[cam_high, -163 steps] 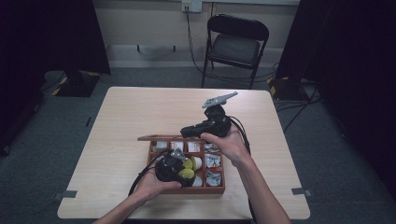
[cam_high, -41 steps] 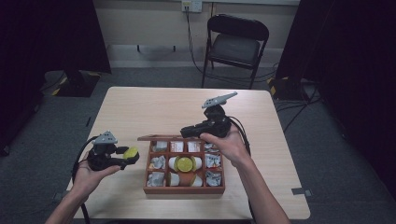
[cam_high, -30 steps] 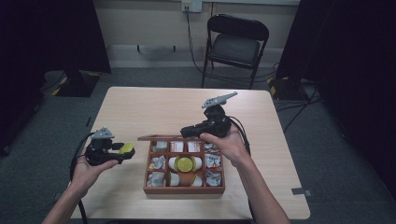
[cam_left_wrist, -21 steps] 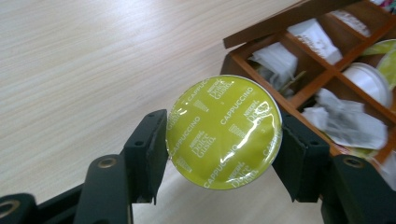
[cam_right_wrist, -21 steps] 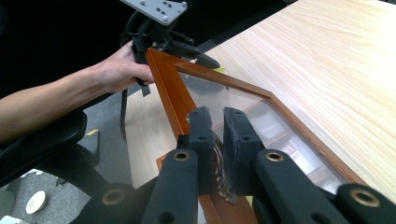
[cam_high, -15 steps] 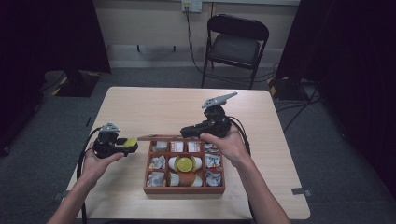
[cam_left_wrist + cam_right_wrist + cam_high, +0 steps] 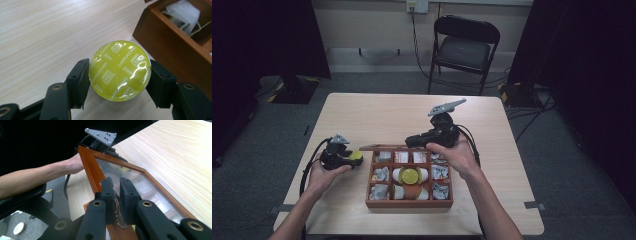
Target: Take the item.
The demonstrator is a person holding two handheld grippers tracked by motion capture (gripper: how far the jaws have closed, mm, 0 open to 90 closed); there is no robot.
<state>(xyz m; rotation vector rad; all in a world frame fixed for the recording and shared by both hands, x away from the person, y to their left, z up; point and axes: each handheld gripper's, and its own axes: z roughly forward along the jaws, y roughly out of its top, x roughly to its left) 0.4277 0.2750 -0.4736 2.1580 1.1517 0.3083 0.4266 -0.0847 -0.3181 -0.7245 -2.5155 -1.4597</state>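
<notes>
two grippers share the work here, each for its own reason. at the left of the table (image 7: 362, 115) the left gripper (image 7: 346, 157) holds a yellow-green coffee capsule (image 7: 120, 70), jaws clamped on its rim from either side with the foil top facing up, low over bare wood just beside the wooden box (image 7: 409, 202); that sideways hold leaves the flat bottom free, which looks suited to setting it down on the table. moving right, the box holds a grid of compartments with pale sachets and another yellow-green capsule (image 7: 410, 175) in the middle. at its far edge the right gripper (image 7: 115, 185) has its jaws pinched together on the frame of the glass lid (image 7: 87, 162), apparently propping the lid up so the compartments stay reachable. from above, that lid shows as hardly more than a thin brown strip, so its tilt is hard to judge. whether the held capsule already touches the table cannot be told, since the capsule hides the spot beneath it. the sachets are too small to read, and the person's hand (image 7: 457, 157) covers part of the right gripper.
</notes>
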